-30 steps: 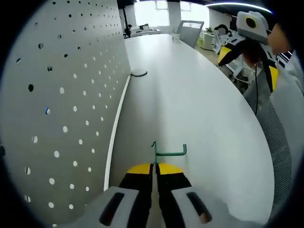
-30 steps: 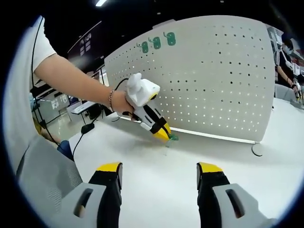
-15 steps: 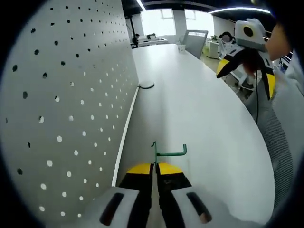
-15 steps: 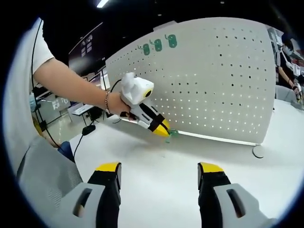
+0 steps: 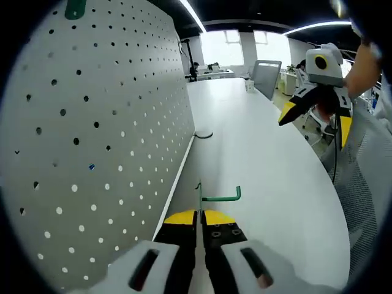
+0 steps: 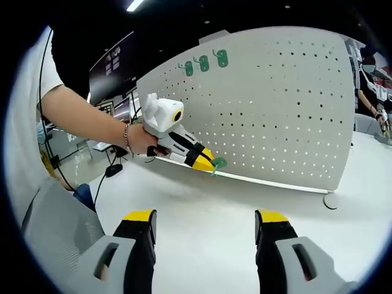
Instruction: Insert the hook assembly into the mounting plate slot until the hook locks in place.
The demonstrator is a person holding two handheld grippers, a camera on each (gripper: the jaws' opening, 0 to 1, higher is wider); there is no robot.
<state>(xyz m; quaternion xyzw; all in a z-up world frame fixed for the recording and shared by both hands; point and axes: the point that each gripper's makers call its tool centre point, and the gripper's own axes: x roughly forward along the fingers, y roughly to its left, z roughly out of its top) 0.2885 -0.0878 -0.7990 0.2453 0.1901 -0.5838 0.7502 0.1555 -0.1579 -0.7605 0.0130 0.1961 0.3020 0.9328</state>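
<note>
My left gripper (image 5: 199, 215) is shut on a green wire hook (image 5: 215, 196), whose arm sticks out to the right with an upturned tip. The white pegboard (image 5: 92, 135) stands close on its left, the hook a short way off its face. In the right gripper view the left gripper (image 6: 211, 163) holds the green hook (image 6: 217, 163) up near the lower part of the pegboard (image 6: 288, 104). Green hook plates (image 6: 205, 62) hang near the board's top edge. My right gripper (image 6: 205, 223) is open over the table, nothing between its fingers; it also shows as the right gripper (image 5: 315, 113).
A long white table (image 5: 263, 159) runs along the pegboard. A dark loop of cable (image 5: 204, 135) lies at the board's foot. Office chairs (image 5: 267, 68) stand beyond the table's far end. A person's arm (image 6: 86, 107) holds the left gripper.
My left gripper has risen off the table with the hook and swung closer to the pegboard face. The right gripper has stayed put and open.
</note>
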